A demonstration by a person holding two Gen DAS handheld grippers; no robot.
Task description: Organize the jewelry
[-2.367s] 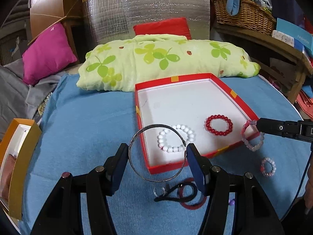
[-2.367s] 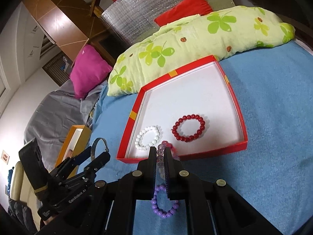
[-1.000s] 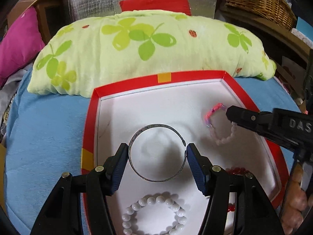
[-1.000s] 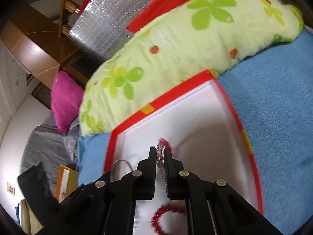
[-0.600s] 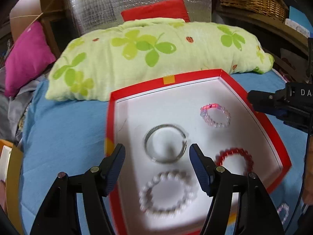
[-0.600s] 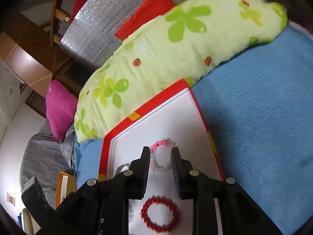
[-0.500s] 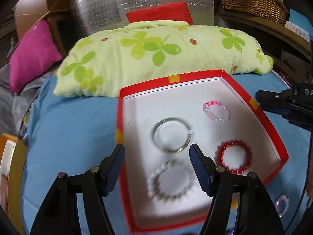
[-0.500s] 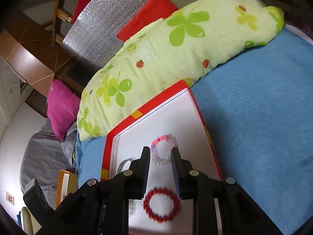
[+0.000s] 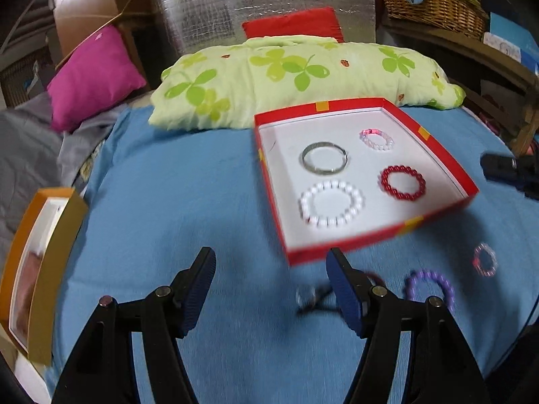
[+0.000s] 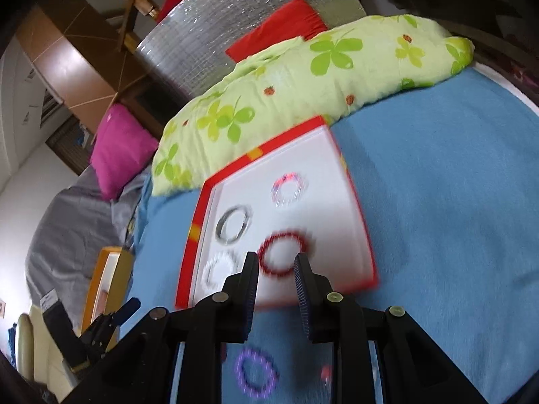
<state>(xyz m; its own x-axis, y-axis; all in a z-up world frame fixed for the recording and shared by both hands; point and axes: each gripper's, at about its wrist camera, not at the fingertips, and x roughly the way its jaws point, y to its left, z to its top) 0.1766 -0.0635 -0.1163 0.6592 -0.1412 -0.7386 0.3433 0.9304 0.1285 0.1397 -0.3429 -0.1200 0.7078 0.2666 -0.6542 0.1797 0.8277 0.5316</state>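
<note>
A red tray with a white floor [image 9: 448, 165] [image 10: 365, 245] lies on the blue cloth. In it lie a silver bangle [image 9: 324, 161] [image 10: 233, 223], a pink bead bracelet [image 9: 376, 139] [image 10: 289, 190], a red bead bracelet [image 9: 402, 182] [image 10: 282, 253] and a white bead bracelet [image 9: 331, 207] [image 10: 219, 269]. On the cloth in front of the tray lie a purple bead bracelet [image 9: 429, 286] [image 10: 256, 377], a small pink bracelet [image 9: 485, 262] and a black cord piece [image 9: 311, 299]. My left gripper [image 9: 271, 262] is open and empty, near the tray's front. My right gripper [image 10: 276, 266] is open and empty.
A green clover-print pillow [image 9: 303, 77] lies behind the tray, with a magenta cushion [image 9: 94, 74] to its left. An orange box [image 9: 40, 262] stands at the cloth's left edge. A wicker basket [image 9: 434, 0] sits at the back right.
Both grippers let go of their pieces, the bangle and the pink bracelet, which now lie in the tray. Both grippers have opened and drawn back toward the tray's front.
</note>
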